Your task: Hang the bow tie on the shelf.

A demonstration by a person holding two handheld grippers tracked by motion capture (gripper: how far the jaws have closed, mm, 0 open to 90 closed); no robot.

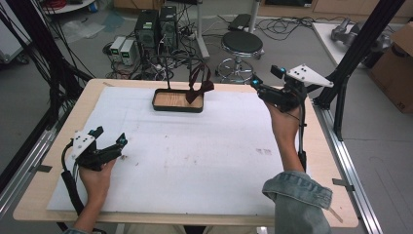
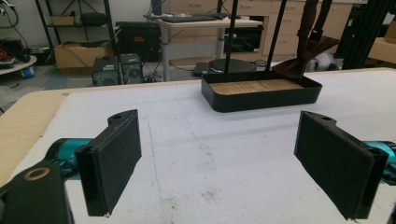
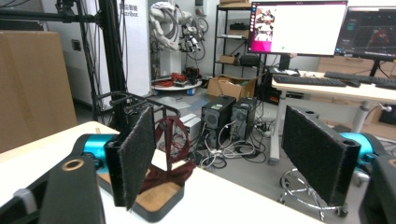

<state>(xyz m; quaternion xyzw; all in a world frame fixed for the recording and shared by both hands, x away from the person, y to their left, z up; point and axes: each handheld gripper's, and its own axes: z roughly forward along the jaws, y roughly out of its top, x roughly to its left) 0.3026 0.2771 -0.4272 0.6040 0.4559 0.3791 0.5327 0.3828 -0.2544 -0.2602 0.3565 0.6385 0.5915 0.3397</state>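
Lab clutter behind: PC towers, stool, cables on the floor. Wooden worktop carries a white sheet. Black tray with wood-look base sits at the sheet's far edge, centre; thin black posts rise from it and a dark red strap hangs off them, its lower end draped at the tray's right end. Left gripper low over the sheet's near-left area, jaws wide, nothing between them. Right gripper held up near the far-right edge, well apart from the tray, jaws wide and empty too.
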